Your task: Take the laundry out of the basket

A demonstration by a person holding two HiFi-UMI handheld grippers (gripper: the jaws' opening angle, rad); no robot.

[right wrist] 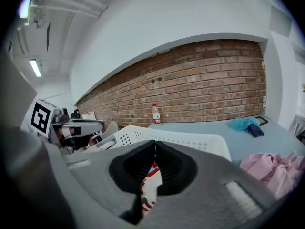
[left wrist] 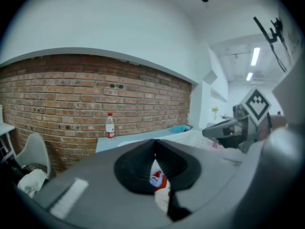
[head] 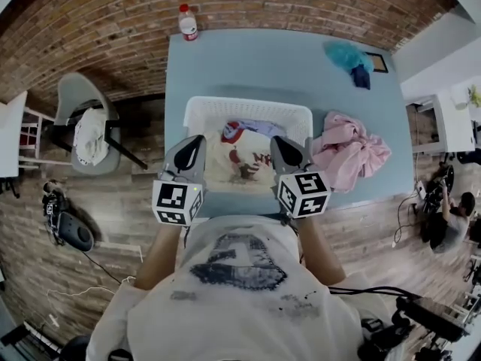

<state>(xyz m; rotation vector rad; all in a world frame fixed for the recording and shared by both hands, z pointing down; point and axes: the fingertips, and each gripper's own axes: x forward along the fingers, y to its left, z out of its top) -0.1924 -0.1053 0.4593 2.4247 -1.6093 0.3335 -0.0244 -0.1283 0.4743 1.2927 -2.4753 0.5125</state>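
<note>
The left gripper [head: 197, 141] and the right gripper [head: 277, 141], both clenched on nothing, hover at the near side of the white perforated plastic laundry basket [head: 248, 104] on the pale blue table [head: 255, 59], with the white, red-printed garment [head: 242, 158] lying inside it (a crumpled pink garment [head: 347, 153] lies just beside its right wall).
</note>
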